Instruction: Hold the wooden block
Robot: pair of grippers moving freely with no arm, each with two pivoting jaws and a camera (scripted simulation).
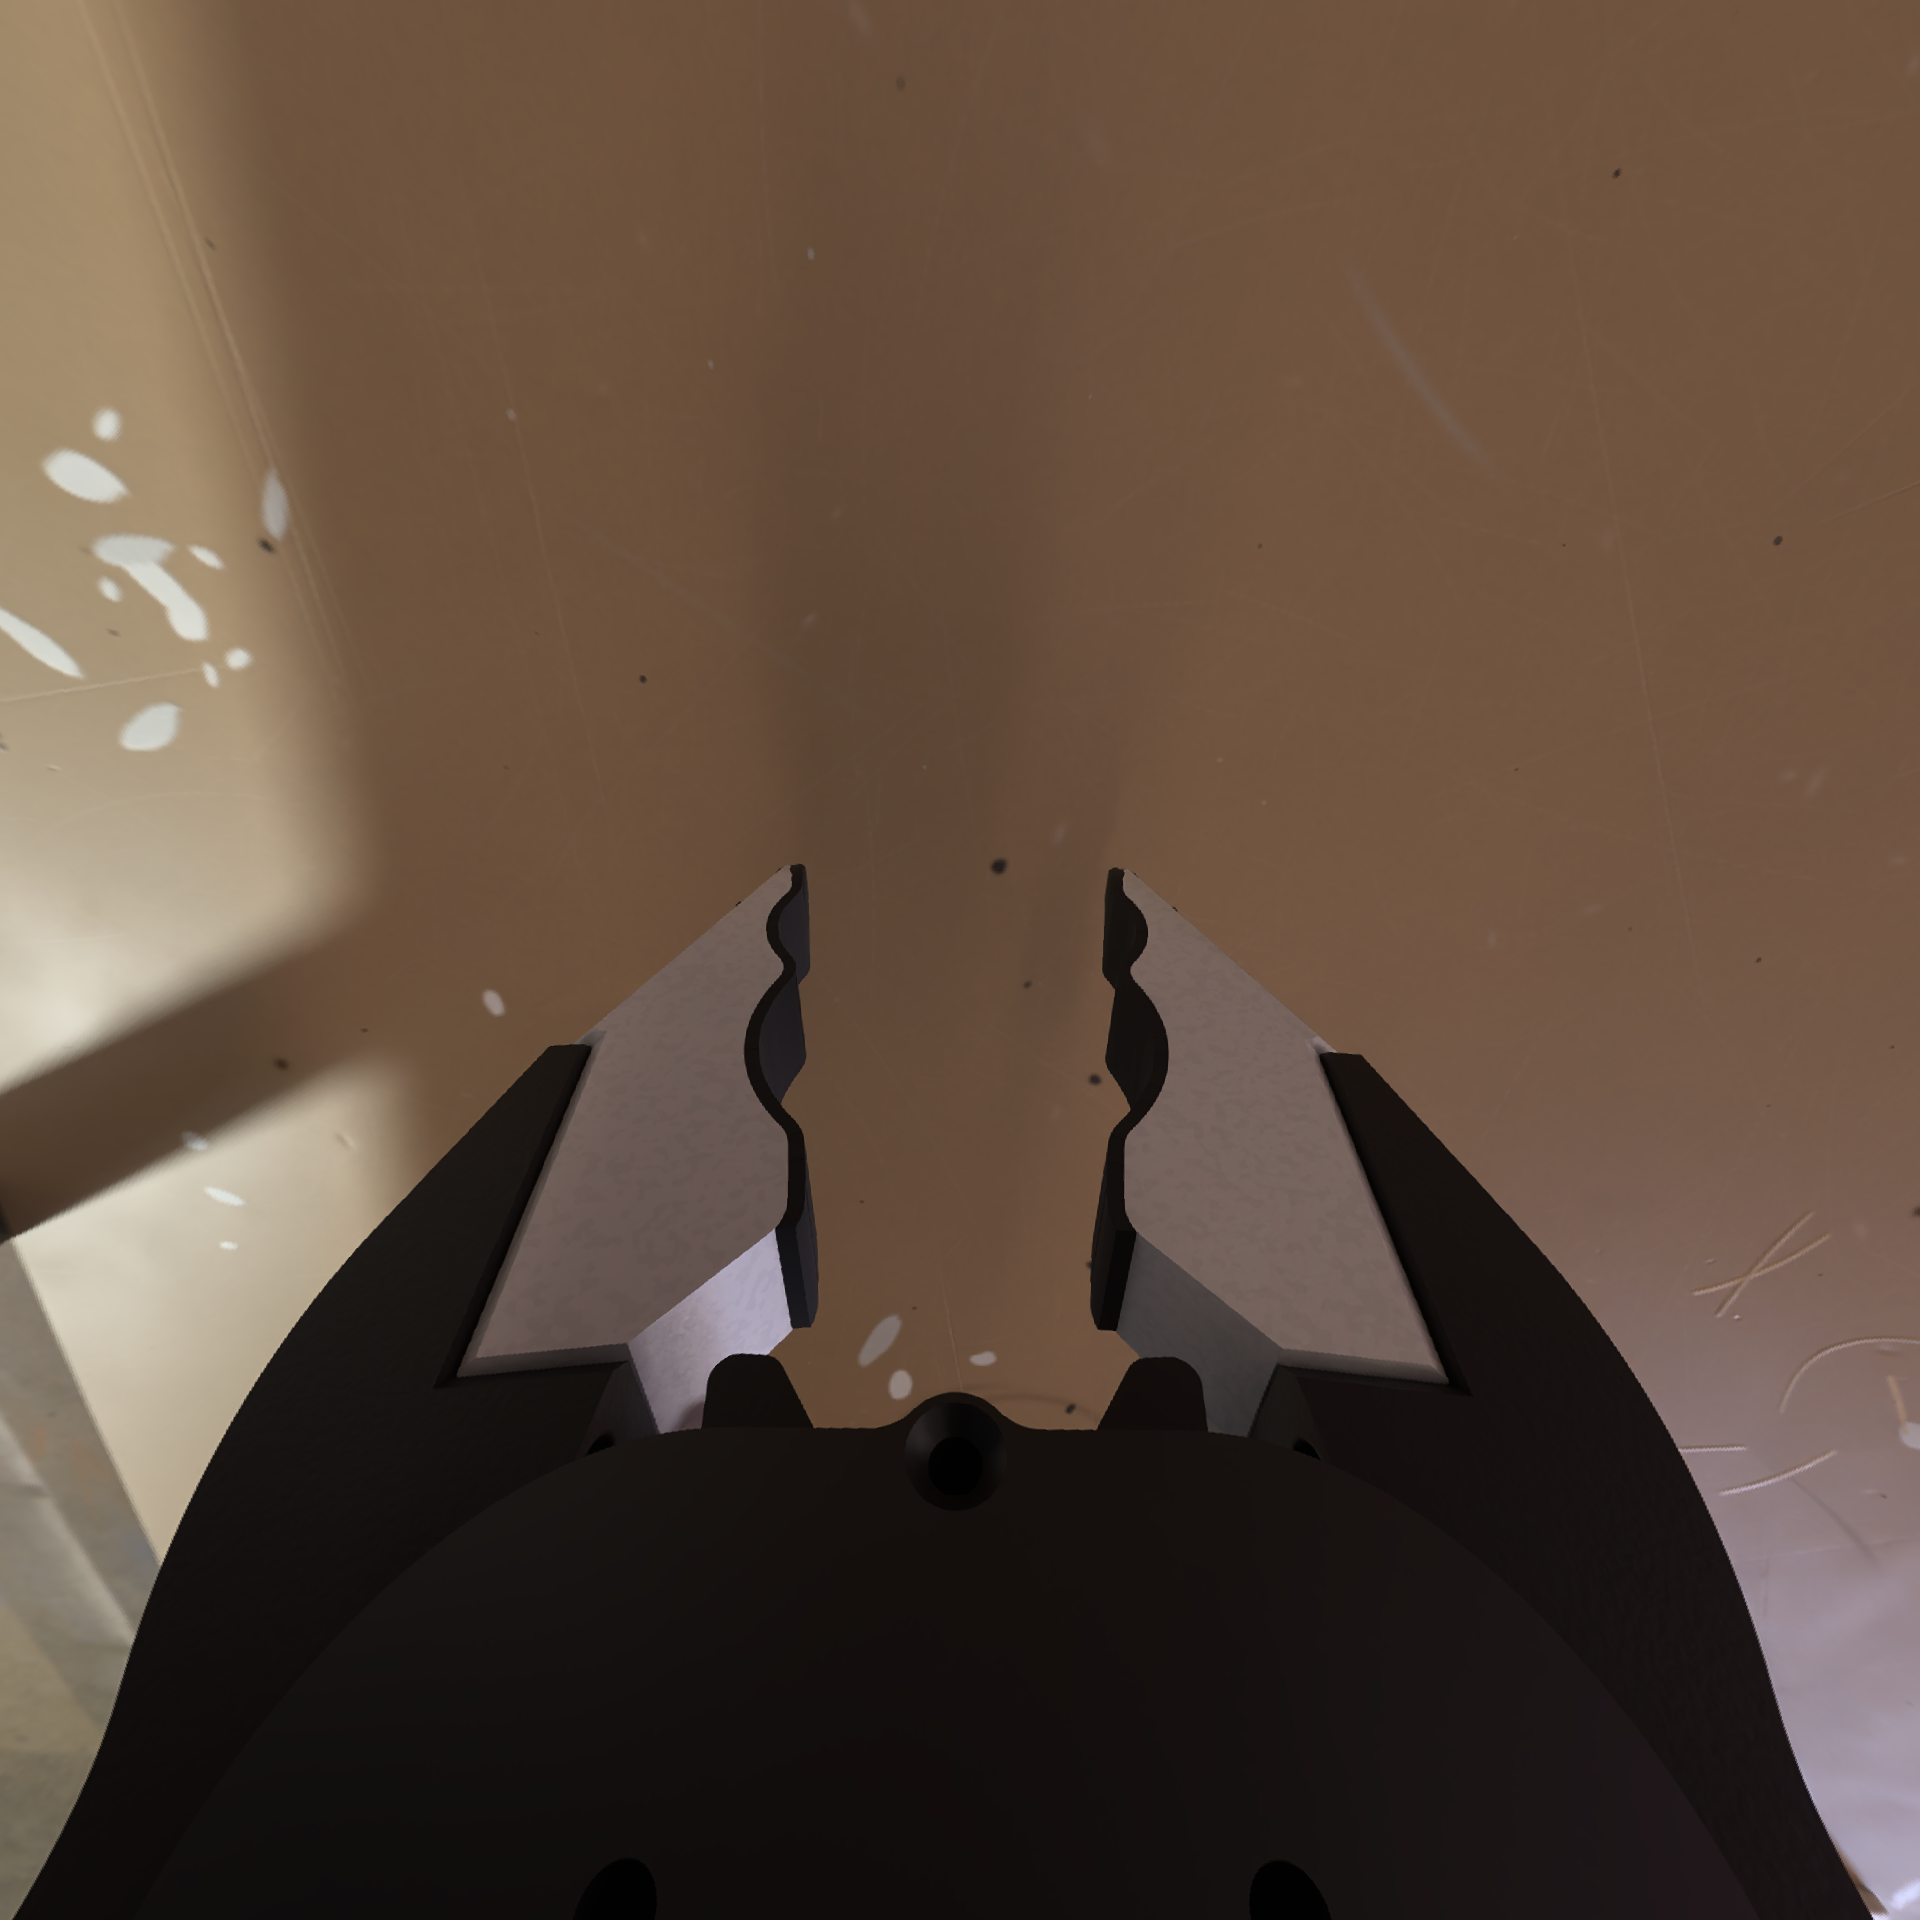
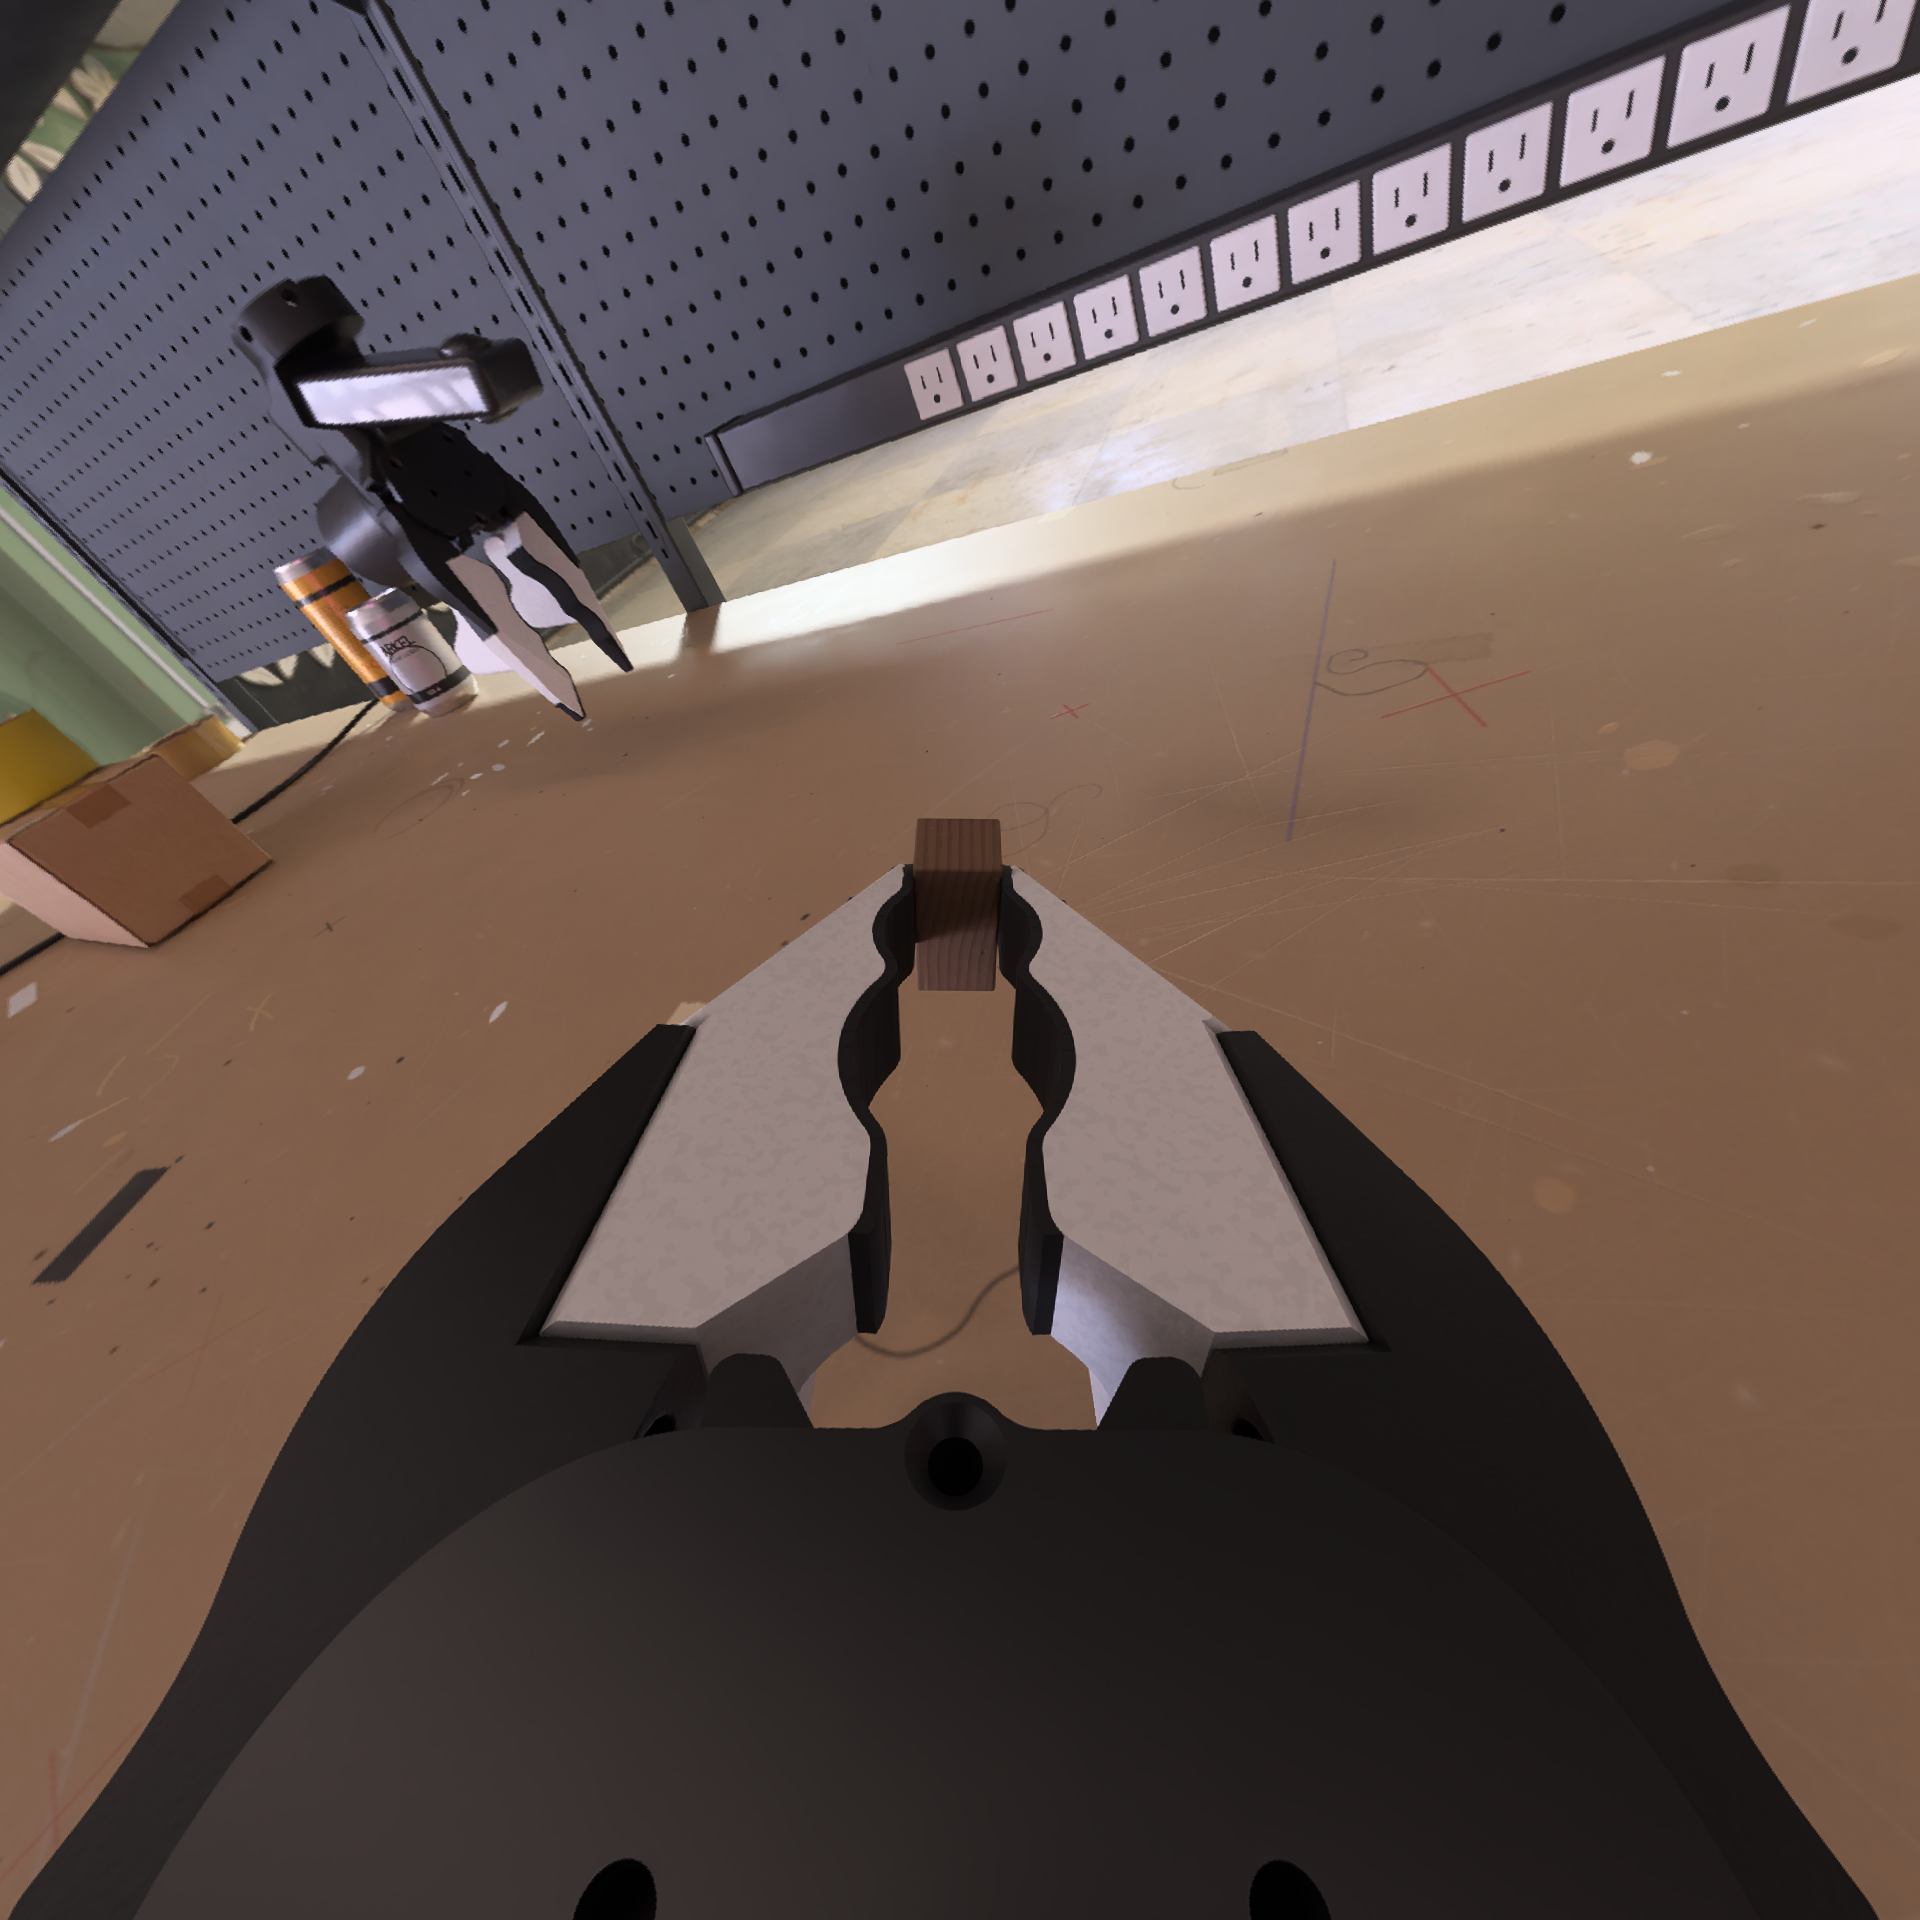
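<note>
Wooden block is absent from the left wrist view, where the left gripper (image 1: 954, 873) hangs with its jaws apart and empty over bare brown table (image 1: 1351, 520), seemingly idle. In the right wrist view the wooden block (image 2: 956, 904) sits pinched between the right gripper's (image 2: 957, 878) narrowed fingertips out on the open middle of the table, probably lifted clear, so the step in hand is keeping that grip steady. Two cans (image 2: 410, 649) and a cardboard box (image 2: 135, 862) toward the far left edge, near the pegboard (image 2: 831, 208), stand well apart and block nothing.
</note>
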